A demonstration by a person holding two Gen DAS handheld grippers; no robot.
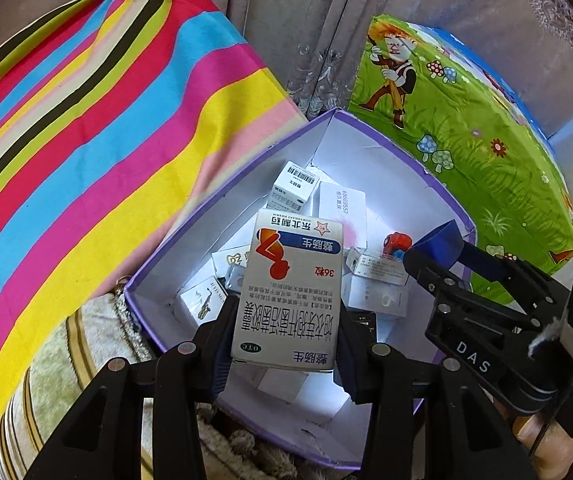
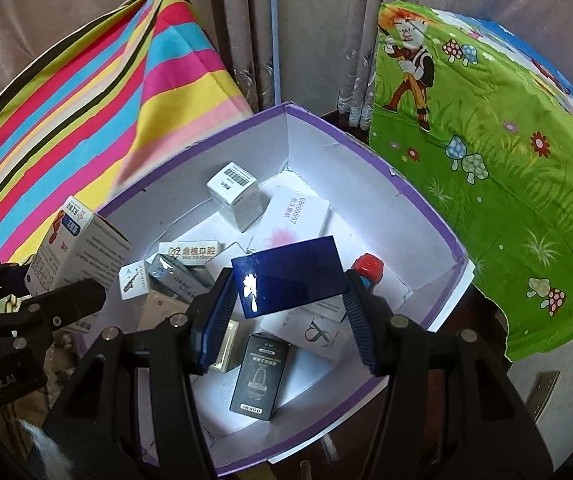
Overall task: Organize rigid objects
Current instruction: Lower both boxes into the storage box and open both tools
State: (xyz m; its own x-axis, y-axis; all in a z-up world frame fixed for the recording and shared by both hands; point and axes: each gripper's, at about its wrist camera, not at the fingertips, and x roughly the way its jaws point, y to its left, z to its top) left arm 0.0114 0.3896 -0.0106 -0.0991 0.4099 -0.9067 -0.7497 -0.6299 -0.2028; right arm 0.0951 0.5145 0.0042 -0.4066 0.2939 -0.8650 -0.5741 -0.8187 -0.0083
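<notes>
Both loads hang over the purple-rimmed box point(image 2: 426, 216): lower each clear of the cartons beneath before letting go. The left gripper point(image 1: 286, 332) pinches a white medicine carton point(image 1: 292, 288); the right gripper point(image 2: 286, 300), half-spread, seemingly clamps a glossy blue box point(image 2: 290, 276) by its edges.

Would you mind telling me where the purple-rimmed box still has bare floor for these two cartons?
Purple-rimmed cardboard box: bare white floor shows along the near wall, below the black carton, and in the right corner past the red-capped item. The middle and left are crowded with small white cartons.
</notes>
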